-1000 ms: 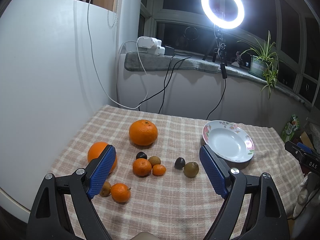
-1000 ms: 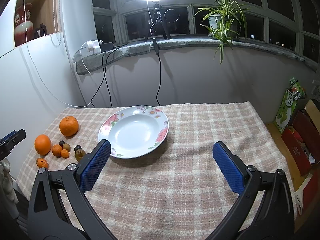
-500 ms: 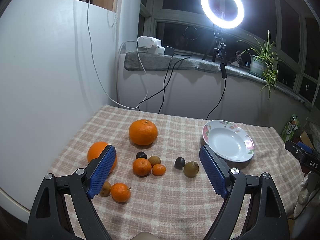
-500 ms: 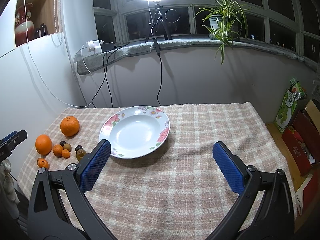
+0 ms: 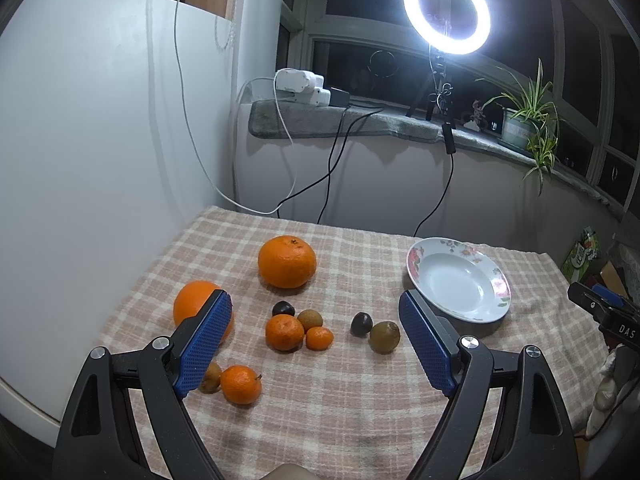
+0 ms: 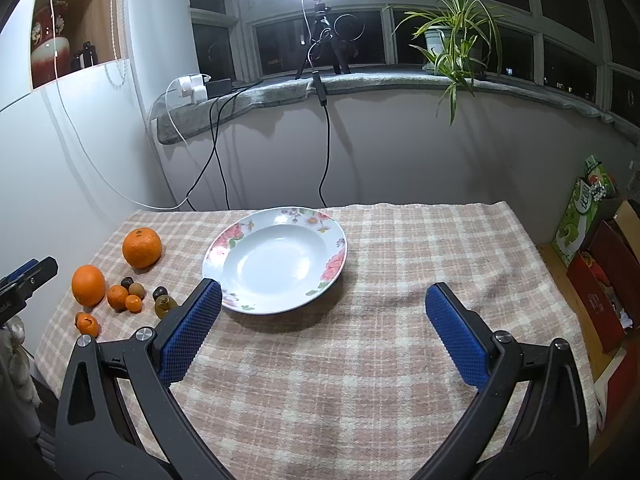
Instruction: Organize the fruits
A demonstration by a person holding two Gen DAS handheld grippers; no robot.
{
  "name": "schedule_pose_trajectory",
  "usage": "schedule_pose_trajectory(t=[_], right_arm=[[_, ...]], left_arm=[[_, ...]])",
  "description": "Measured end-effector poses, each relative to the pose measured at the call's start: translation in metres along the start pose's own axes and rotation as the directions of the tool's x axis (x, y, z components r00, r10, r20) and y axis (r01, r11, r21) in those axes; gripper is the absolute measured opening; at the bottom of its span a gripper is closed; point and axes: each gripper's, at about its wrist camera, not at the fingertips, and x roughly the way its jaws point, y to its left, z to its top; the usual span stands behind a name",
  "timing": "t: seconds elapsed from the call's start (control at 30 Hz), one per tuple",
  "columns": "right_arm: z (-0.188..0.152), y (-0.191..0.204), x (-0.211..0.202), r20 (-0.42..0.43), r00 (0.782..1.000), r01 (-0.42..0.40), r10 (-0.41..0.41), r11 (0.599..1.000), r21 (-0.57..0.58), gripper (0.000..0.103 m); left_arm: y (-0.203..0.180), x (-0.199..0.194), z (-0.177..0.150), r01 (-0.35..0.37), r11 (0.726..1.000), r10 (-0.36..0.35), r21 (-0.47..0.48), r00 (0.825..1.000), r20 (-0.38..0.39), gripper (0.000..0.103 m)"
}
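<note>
Nothing much has moved since a second ago; only my right camera has crept a tiny bit closer to the plate (image 6: 276, 258). Both tongs are wide and hold nothing: my left gripper (image 5: 316, 344) hangs over the fruits, my right gripper (image 6: 324, 328) over bare checked cloth (image 6: 360, 380). I see the big orange (image 5: 287, 262) far back, small ones and dark little fruits near it, all left of the empty flowered plate. A ring light (image 5: 447, 12) glows on the grey sill (image 5: 360, 122) by a potted plant (image 6: 452, 32). One blue pad hides part of the round orange (image 5: 194, 304). I cannot name the small brown fruits.
</note>
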Motion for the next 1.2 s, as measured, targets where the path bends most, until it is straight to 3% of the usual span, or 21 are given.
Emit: schedule_pose_trajectory(t=[0.4, 0.7, 1.2], right_arm=[[0.002, 0.01, 0.011, -0.024, 0.999, -0.023, 0.023, 1.0, -0.021, 0.103], [0.004, 0.033, 0.025, -0.047, 0.993, -0.109, 0.106, 0.993, -0.049, 0.103], [0.013, 0.104, 0.057, -0.124, 0.954, -0.291, 0.275, 0.946, -0.143, 0.103]], left_arm=[[0.017, 0.006, 0.0, -0.005, 1.0, 0.005, -0.028, 1.0, -0.017, 0.086], [0.047, 0.015, -0.007, -0.005, 0.995, -0.001, -0.098, 0.998, -0.06, 0.086], [0.092, 0.028, -0.021, -0.024, 0.98, 0.002, -0.199, 0.994, -0.112, 0.084]])
